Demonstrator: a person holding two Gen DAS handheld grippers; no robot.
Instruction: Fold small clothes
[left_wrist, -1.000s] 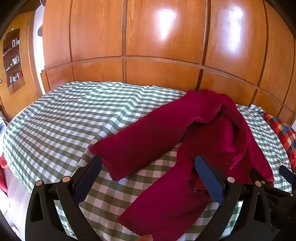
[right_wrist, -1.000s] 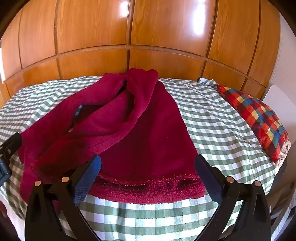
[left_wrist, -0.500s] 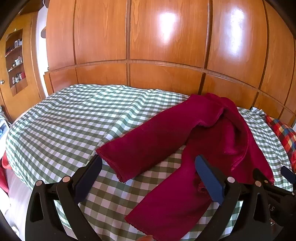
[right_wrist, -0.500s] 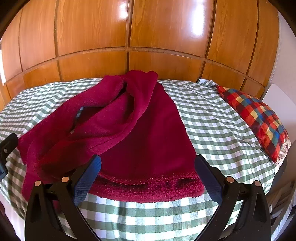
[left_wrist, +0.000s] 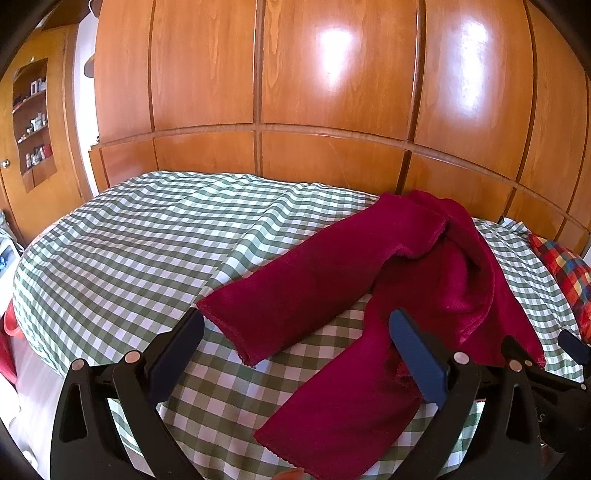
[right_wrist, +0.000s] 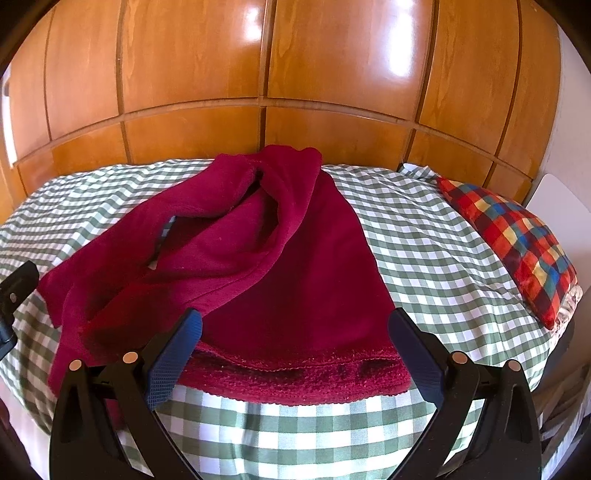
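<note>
Beyond both grippers we see the wooden wardrobe wall (left_wrist: 332, 110), and under us the bed (left_wrist: 129, 251) in its green checked cover, which carries everything. On it, straight ahead of us, lies the crimson fleece trousers (right_wrist: 295, 266), rumpled: one leg (left_wrist: 314, 291) reaches toward our left gripper (left_wrist: 295, 332), the other leg (left_wrist: 343, 413) runs under its right finger, and the waistband (right_wrist: 295, 376) lies just in front of our right gripper (right_wrist: 295, 336). Off to the far right of that gripper sits a plaid cushion (right_wrist: 517, 236). Both our grippers stand wide open and hold nothing. We judge the folding not yet begun. The risk: the upper part is bunched and twisted over itself, so closing on one layer of thick fleece could drag the heap and set a crooked fold, or the soft cover could be pinched along with it.
</note>
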